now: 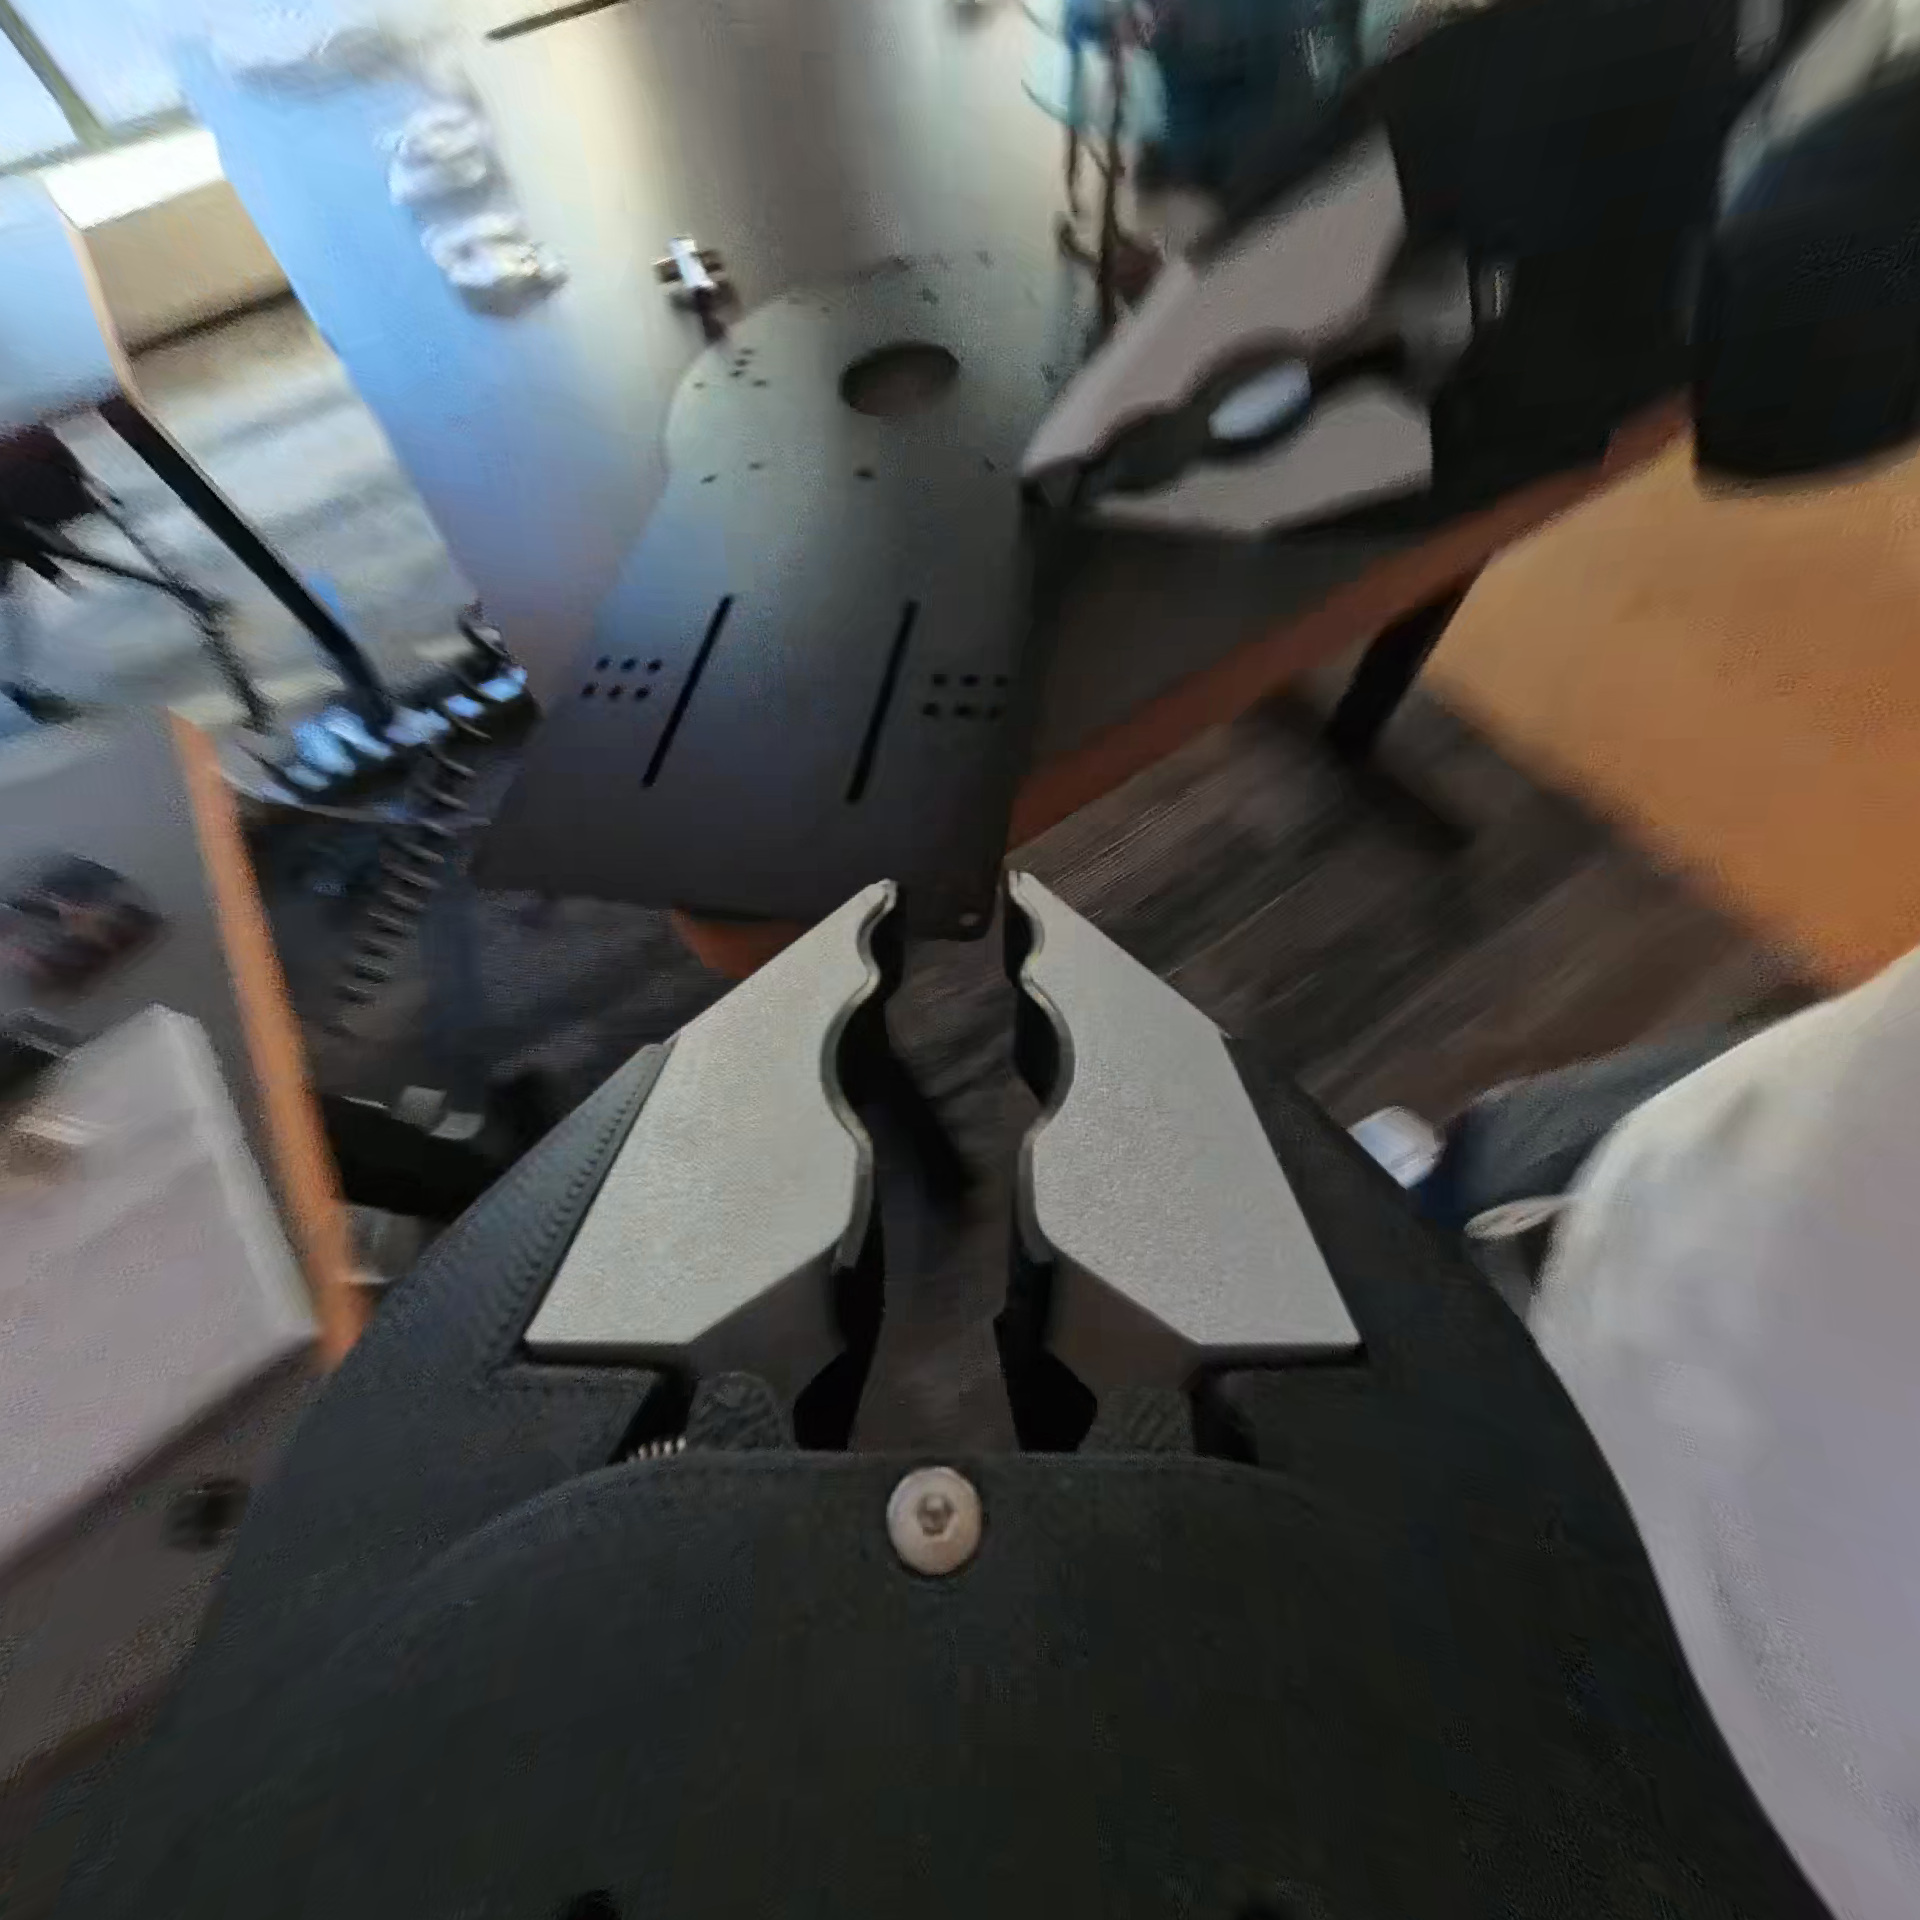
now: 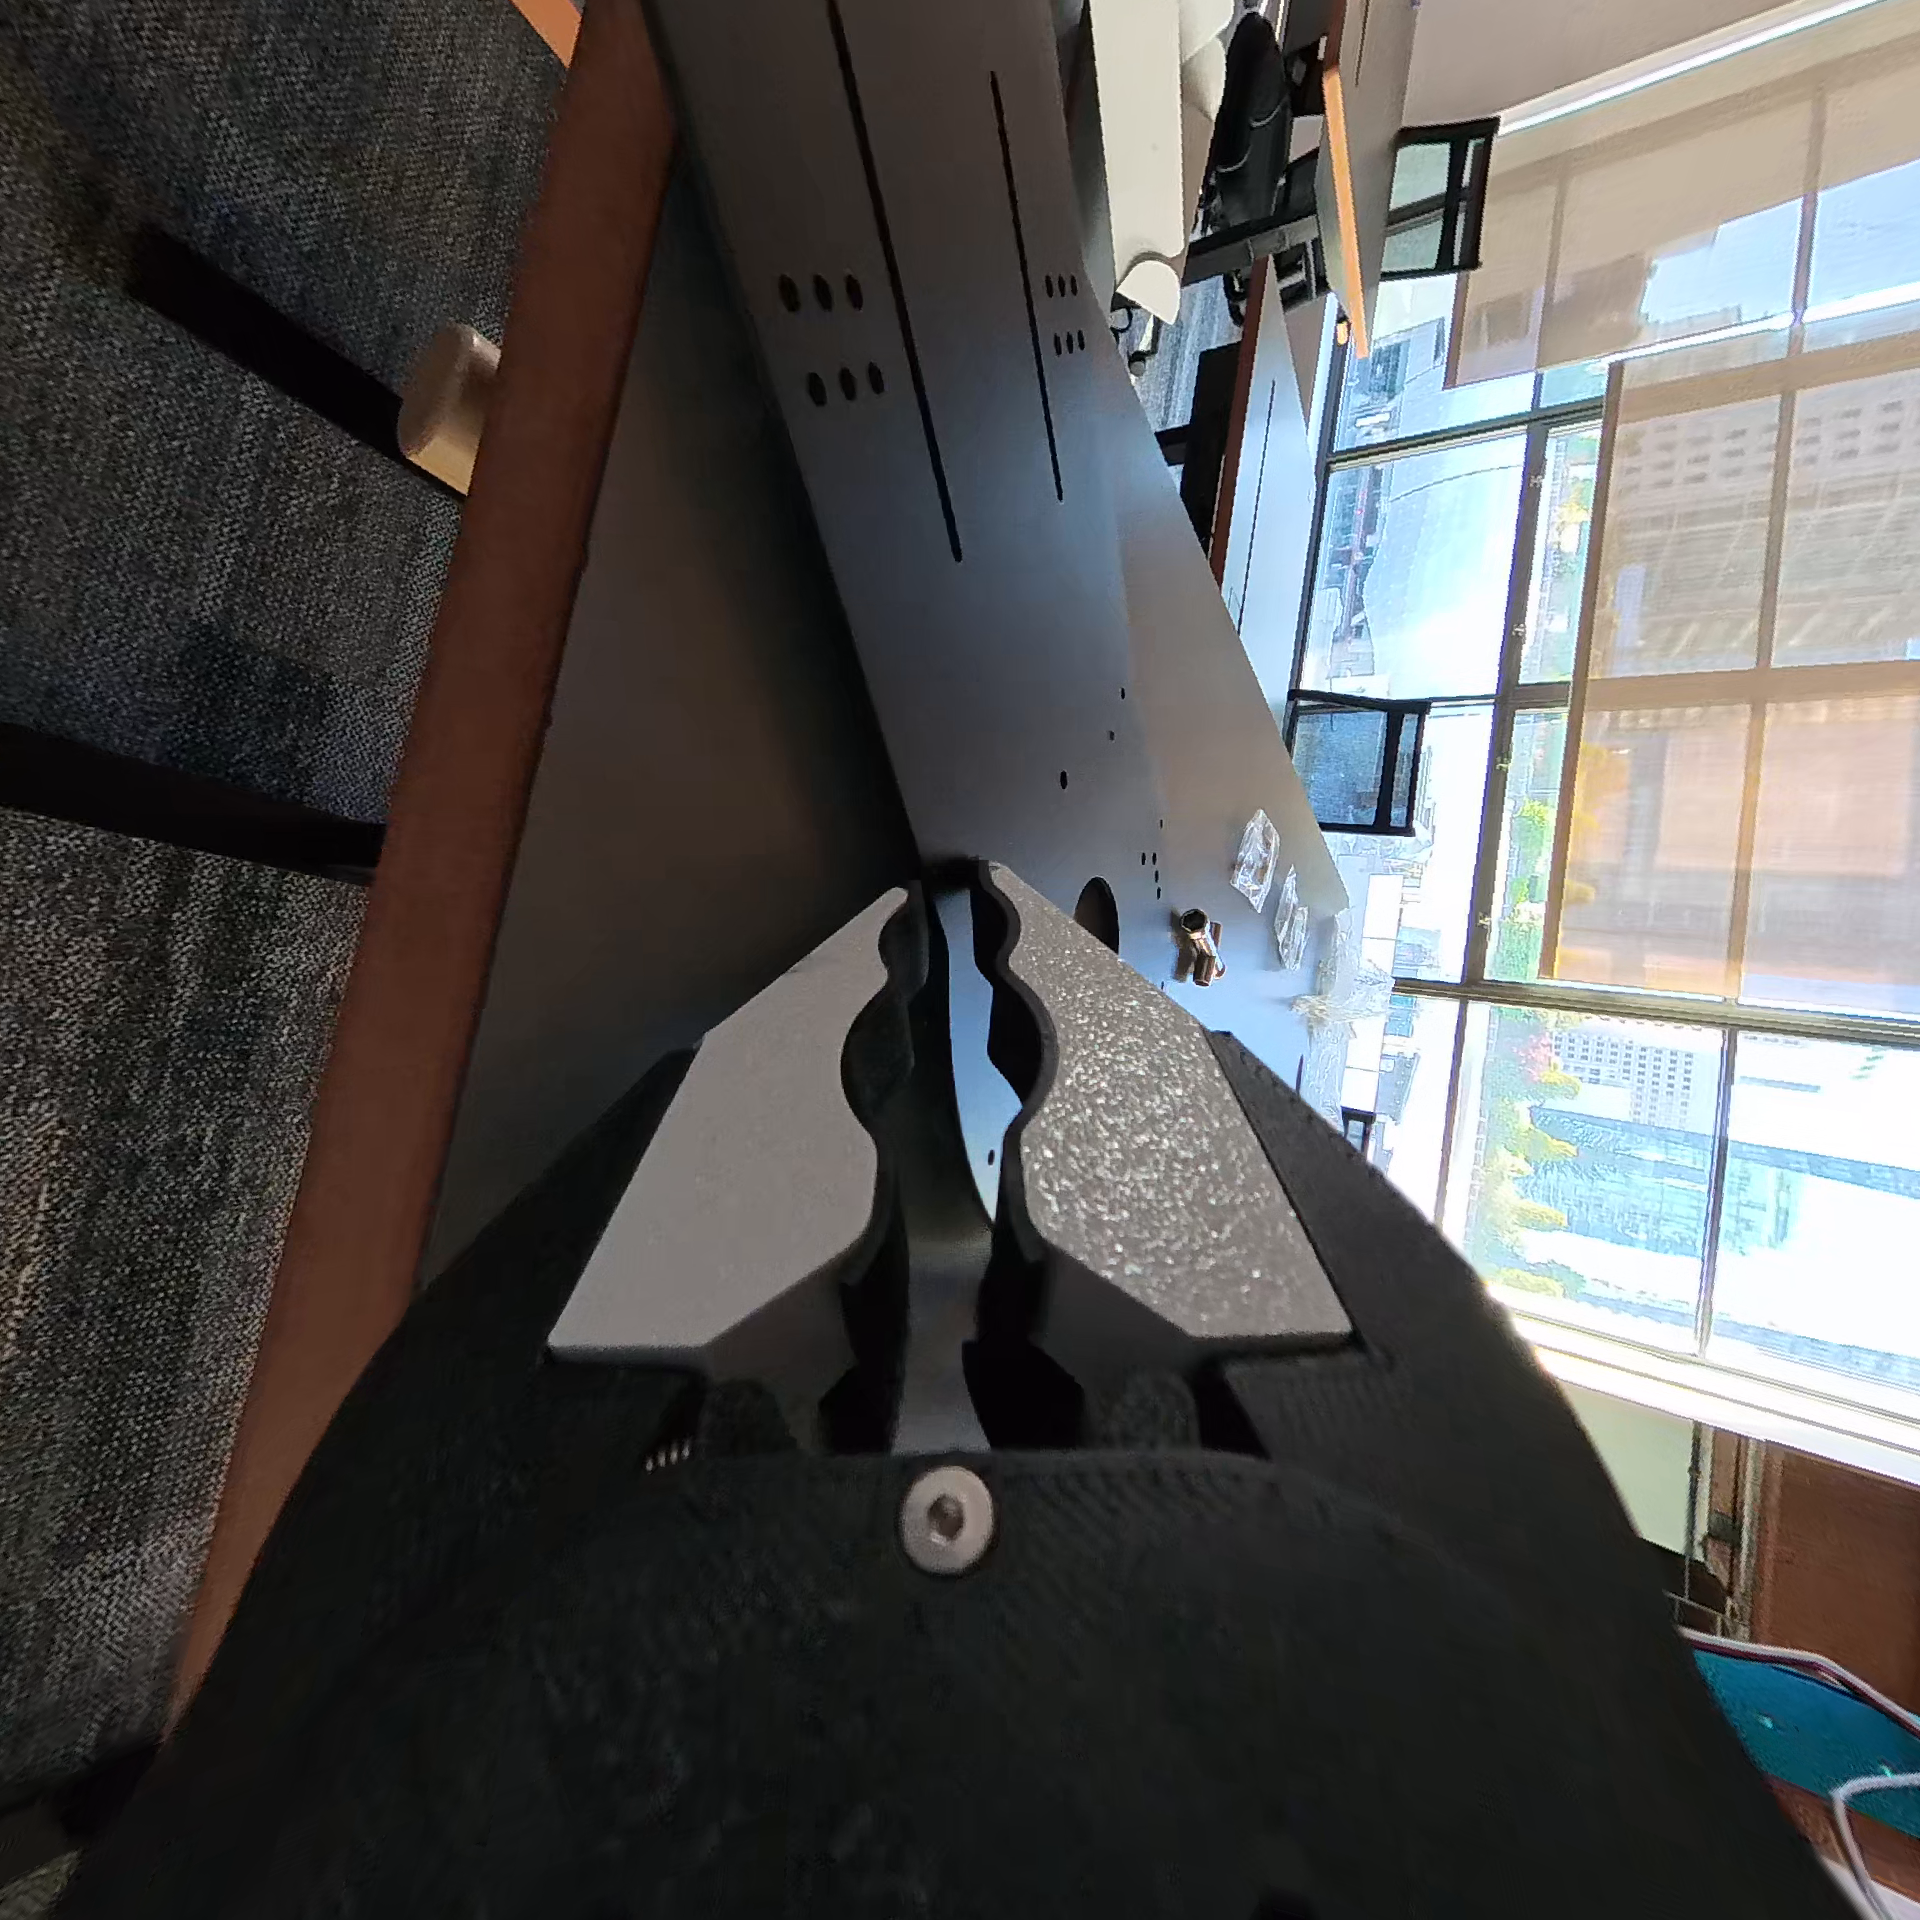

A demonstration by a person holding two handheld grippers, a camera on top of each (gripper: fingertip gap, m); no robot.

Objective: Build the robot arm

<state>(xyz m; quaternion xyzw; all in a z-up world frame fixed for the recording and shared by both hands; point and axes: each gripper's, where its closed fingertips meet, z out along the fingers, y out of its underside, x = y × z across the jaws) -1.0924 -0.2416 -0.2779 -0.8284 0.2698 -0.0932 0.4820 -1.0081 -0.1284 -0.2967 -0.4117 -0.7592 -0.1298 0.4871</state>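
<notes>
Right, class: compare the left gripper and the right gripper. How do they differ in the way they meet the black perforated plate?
The left gripper brackets only a corner of the black plate, seen face-on; the right gripper takes it edge-on, deep between its fingers. The left gripper's jaws leave a gap showing carpet, its grip unclear; the right gripper's jaws pinch the sheet. Both have grey wavy fingers on black bodies.

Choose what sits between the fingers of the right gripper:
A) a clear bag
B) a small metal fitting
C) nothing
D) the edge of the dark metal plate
D: in the right wrist view the right gripper is closed on the edge of the plate; the fitting lies apart on the table.
</notes>
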